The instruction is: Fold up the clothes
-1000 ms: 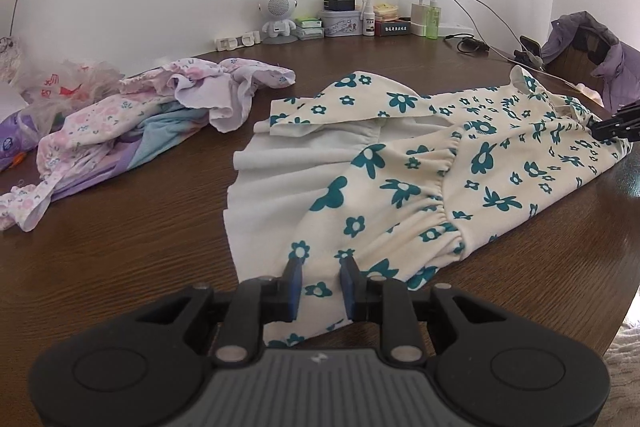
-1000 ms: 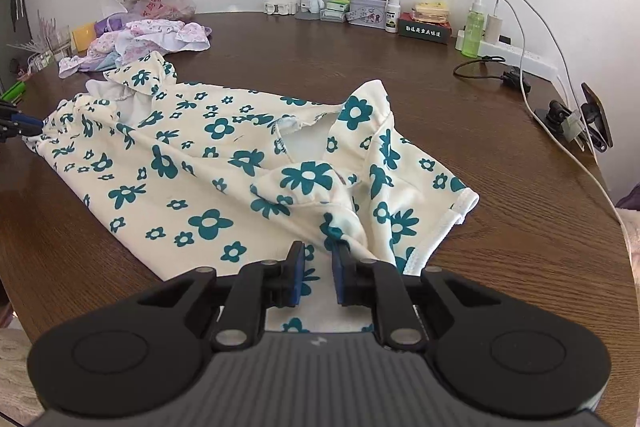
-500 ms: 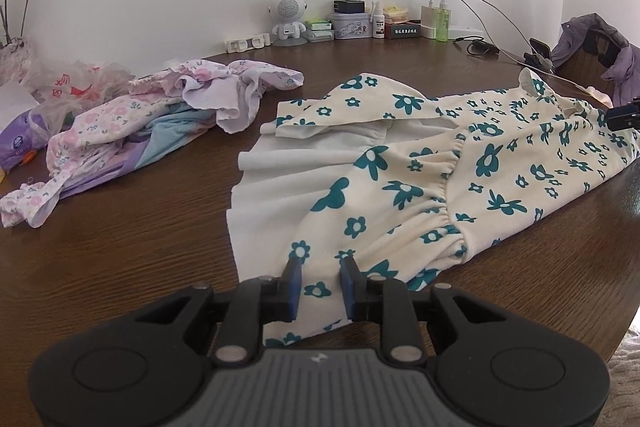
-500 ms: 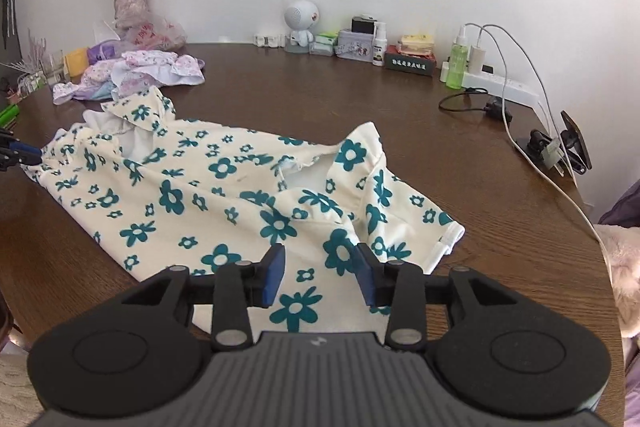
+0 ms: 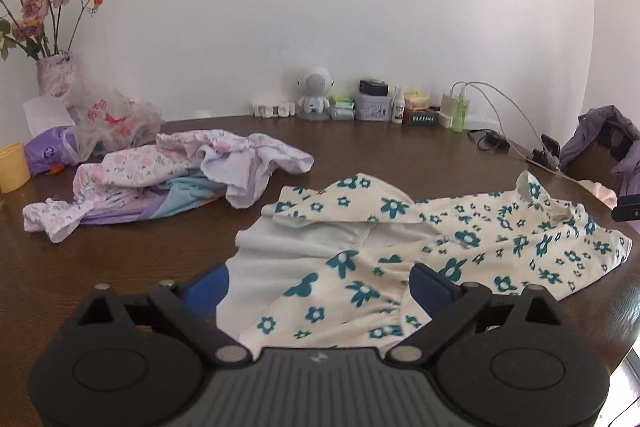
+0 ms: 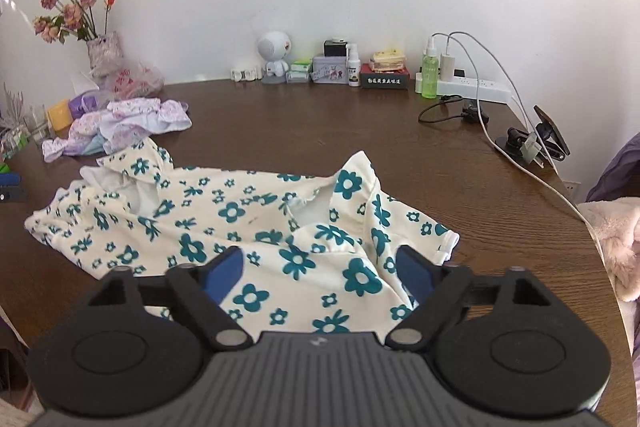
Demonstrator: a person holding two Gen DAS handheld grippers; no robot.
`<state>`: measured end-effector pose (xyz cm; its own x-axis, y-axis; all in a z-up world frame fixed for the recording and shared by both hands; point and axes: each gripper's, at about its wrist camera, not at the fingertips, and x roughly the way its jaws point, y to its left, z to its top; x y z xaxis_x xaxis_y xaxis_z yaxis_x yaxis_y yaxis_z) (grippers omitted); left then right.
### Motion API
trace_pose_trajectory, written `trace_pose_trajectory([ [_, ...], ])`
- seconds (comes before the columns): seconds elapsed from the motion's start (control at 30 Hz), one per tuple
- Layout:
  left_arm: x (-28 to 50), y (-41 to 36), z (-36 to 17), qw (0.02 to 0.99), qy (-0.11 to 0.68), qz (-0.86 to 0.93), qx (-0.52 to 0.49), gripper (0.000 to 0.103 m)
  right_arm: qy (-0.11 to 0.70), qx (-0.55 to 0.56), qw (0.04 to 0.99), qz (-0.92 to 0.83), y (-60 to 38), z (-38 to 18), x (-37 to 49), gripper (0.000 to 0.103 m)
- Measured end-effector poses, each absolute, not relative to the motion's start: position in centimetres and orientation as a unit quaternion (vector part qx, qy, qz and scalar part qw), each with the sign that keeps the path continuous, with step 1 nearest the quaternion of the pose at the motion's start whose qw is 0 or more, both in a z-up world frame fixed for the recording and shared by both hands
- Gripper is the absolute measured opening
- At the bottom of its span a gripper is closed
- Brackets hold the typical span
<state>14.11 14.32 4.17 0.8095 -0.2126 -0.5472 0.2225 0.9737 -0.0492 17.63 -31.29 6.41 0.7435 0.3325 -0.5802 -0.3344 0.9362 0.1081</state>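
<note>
- While the floral dress [image 5: 460,247] is lying rumpled mid-frame on the wooden table [image 5: 120,259], the left gripper [image 5: 320,281] is hovering, jaws wide.
- The right gripper [image 6: 320,269] is likewise gaping over the dress, lower centre.

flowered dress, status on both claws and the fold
Left claw open. Right claw open. Flowered dress loose on table, not yet folded. Pink clothes pile lies apart.

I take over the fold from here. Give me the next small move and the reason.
Probably lower both grippers and pinch the near edge of the floral dress again. The left gripper and right gripper are both wide open above the cloth, holding nothing, and the dress lies spread and rumpled on the table, not yet folded over.
</note>
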Motion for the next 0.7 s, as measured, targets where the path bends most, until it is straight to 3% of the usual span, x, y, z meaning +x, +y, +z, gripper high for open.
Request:
trace_pose_trajectory([
  [0.07,13.3,13.1,5.0,0.957,0.271,-0.105,-0.001,0.103,0.314,0.023,0.932,0.180,-30.9,6.6,17.1,0.102],
  [0.33,11.0,9.4,3.7,0.945,0.281,-0.143,-0.086,0.103,0.353,0.107,0.917,0.152,-29.1,4.8,15.1,0.103],
  [0.5,11.2,8.1,3.6,0.941,0.299,-0.151,-0.055,0.103,0.356,0.139,0.917,0.119,-29.9,4.1,14.9,0.103],
  [0.7,12.7,7.1,4.2,0.938,0.306,-0.164,-0.006,0.103,0.325,0.087,0.931,0.142,-30.6,5.6,15.8,0.103],
])
